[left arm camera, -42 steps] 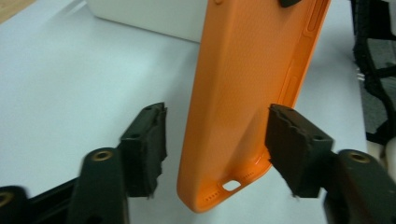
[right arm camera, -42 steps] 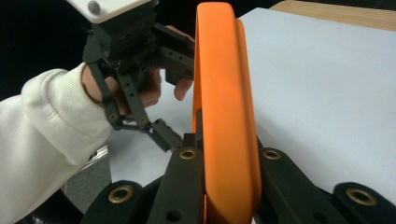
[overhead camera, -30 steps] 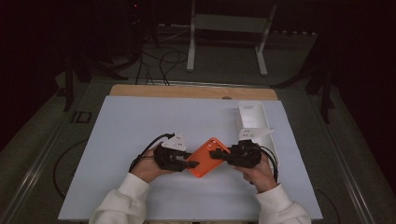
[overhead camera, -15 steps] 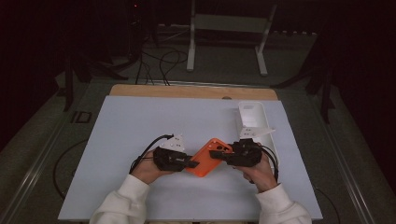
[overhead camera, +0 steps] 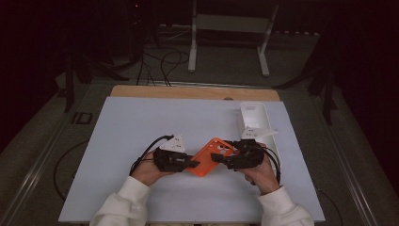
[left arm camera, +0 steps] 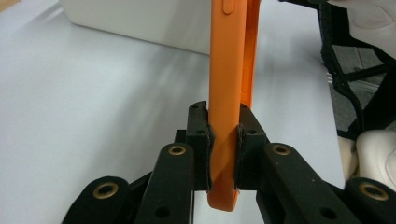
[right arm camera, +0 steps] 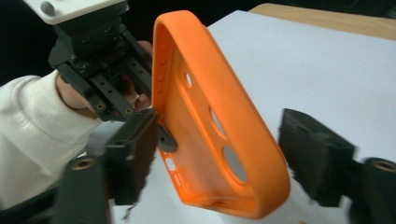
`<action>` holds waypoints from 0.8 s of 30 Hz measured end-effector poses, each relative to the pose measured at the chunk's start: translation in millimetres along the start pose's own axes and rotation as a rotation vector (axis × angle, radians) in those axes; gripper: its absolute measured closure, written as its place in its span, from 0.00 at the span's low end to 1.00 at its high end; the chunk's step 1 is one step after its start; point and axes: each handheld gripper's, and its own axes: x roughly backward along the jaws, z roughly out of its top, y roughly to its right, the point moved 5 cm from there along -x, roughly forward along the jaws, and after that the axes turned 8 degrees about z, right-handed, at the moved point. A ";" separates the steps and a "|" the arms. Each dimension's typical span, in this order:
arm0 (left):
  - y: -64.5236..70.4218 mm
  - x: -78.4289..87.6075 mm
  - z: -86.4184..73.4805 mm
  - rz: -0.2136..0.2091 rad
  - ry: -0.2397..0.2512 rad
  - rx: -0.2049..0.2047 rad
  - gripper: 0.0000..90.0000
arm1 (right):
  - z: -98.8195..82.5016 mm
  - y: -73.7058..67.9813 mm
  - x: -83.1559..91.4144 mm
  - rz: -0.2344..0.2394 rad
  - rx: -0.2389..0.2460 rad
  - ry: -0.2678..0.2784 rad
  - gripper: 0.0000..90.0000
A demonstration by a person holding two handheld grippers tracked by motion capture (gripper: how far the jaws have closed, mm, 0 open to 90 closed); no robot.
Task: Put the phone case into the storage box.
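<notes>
Left gripper [left arm camera: 223, 154] alone clamps the orange phone case [overhead camera: 210, 156] at centre frame; right gripper's [right arm camera: 229, 158] jaws gape, so the soft rim may twist free.

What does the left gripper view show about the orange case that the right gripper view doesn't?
Left gripper view: the case seen edge-on, its rim pinched between the left gripper's pads, a side button near the top, and a white tray behind it.

Right gripper view: the case's hollow inside with its camera holes, the right gripper open with its jaws on either side of the case's end, and a wooden edge past the mat.

Both: the orange case, the white mat, and the opposite gripper.
</notes>
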 end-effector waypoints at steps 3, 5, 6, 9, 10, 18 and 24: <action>-0.6 0.6 0.3 0.012 0.003 0.004 0.89 | 0.4 0.5 0.4 -0.027 0.004 0.004 0.19; -1.0 0.9 0.4 0.021 0.003 0.005 0.89 | 0.4 0.8 0.5 -0.035 0.005 0.005 0.17; -1.4 1.0 0.4 0.027 0.003 0.006 0.89 | 0.4 0.9 0.6 -0.041 0.007 0.005 0.15; -3.2 1.6 0.5 0.049 0.005 0.016 0.89 | 0.3 1.5 1.6 -0.056 0.008 0.006 0.11; -3.8 1.9 0.5 0.058 0.005 0.017 0.89 | 0.3 1.5 1.6 -0.056 0.008 0.006 0.11; -5.9 3.5 1.0 0.102 0.004 0.024 0.89 | 1.8 1.6 4.4 -0.068 0.008 0.027 0.10; -6.4 3.7 1.1 0.128 0.003 0.032 0.89 | 3.0 2.6 6.0 -0.081 0.015 0.052 0.10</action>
